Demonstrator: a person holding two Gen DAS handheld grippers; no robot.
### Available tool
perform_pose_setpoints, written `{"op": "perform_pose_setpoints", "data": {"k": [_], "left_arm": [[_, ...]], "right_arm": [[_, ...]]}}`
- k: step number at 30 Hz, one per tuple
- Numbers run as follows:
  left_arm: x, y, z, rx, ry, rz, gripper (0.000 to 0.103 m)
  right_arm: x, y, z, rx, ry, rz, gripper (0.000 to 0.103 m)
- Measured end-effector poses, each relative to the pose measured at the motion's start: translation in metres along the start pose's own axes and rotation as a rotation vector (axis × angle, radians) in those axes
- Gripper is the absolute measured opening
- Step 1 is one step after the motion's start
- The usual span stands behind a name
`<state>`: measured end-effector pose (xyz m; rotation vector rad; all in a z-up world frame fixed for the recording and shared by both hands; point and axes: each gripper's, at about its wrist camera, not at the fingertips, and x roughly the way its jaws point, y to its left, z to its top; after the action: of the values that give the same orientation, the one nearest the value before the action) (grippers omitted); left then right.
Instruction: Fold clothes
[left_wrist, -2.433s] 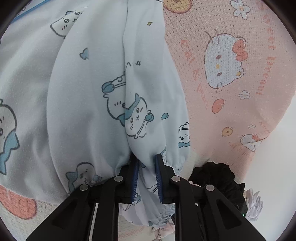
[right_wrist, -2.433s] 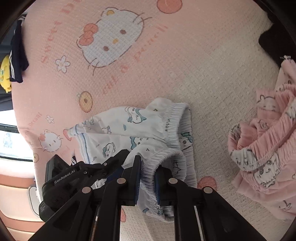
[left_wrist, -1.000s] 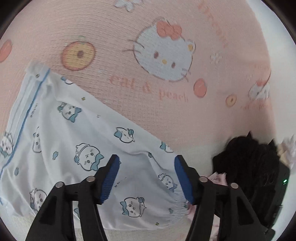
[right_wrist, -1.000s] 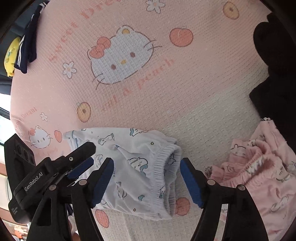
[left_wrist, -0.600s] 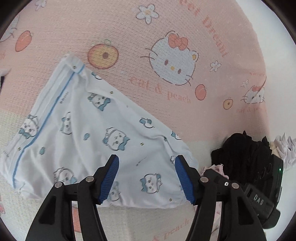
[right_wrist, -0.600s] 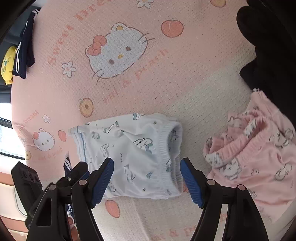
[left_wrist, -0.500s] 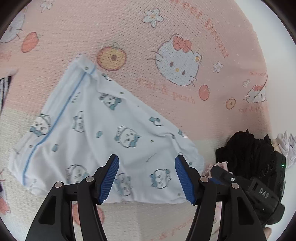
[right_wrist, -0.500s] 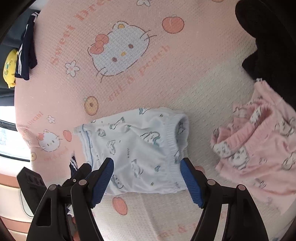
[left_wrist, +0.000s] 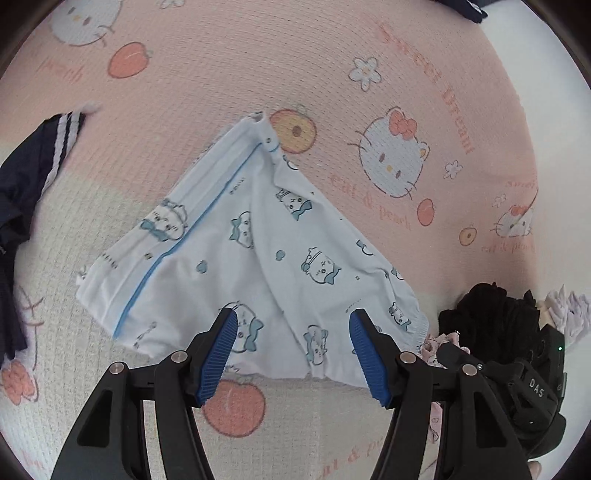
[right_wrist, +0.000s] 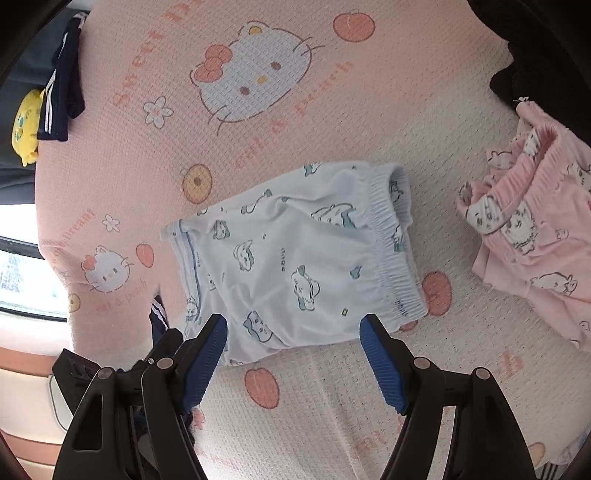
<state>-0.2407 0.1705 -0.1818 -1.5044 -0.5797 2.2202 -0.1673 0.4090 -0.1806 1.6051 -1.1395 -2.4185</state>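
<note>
Pale blue shorts (left_wrist: 255, 254) printed with small cartoon animals lie folded flat on a pink and cream blanket (left_wrist: 229, 66). Their elastic waistband (right_wrist: 391, 251) is toward the right, the blue-striped leg hem (left_wrist: 177, 243) toward the left. My left gripper (left_wrist: 290, 326) hovers open over the near edge of the shorts, holding nothing. My right gripper (right_wrist: 293, 332) also stands open above the shorts' near edge, its blue pads (right_wrist: 380, 365) apart and empty.
Crumpled pink shorts (right_wrist: 535, 229) lie right of the blue pair. A black garment (left_wrist: 491, 317) sits beyond them, and a navy garment with white stripes (left_wrist: 26, 177) lies at the left. A second navy piece (right_wrist: 62, 92) and a yellow toy (right_wrist: 26, 122) rest at the blanket's far edge.
Both grippers were shut on the shorts earlier; they have let go and drawn back. The shorts now lie flat, and both views show more of the blanket around them.
</note>
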Motion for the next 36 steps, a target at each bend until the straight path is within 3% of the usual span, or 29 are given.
{"op": "perform_pose_setpoints", "data": {"k": [5, 12, 17, 27, 30, 36], "left_arm": [[-0.003, 0.004, -0.002, 0.004, -0.016, 0.036, 0.061], [-0.011, 0.02, -0.02, -0.05, -0.017, 0.012, 0.061], [-0.01, 0.046, -0.03, -0.163, -0.002, -0.038, 0.061], [0.001, 0.086, -0.041, -0.359, -0.05, -0.146, 0.061], [0.007, 0.09, -0.043, -0.34, -0.064, -0.112, 0.061], [0.008, 0.099, -0.047, -0.392, -0.123, -0.182, 0.063]], "right_arm": [[0.005, -0.006, -0.01, 0.003, 0.002, 0.037, 0.074], [0.02, -0.033, -0.032, 0.089, 0.003, 0.089, 0.076], [0.029, -0.047, -0.041, 0.095, 0.032, 0.088, 0.076], [0.037, -0.081, -0.051, 0.297, -0.053, 0.23, 0.077], [0.038, -0.082, -0.051, 0.3, -0.07, 0.244, 0.077], [0.039, -0.09, -0.048, 0.328, -0.109, 0.295, 0.077]]}}
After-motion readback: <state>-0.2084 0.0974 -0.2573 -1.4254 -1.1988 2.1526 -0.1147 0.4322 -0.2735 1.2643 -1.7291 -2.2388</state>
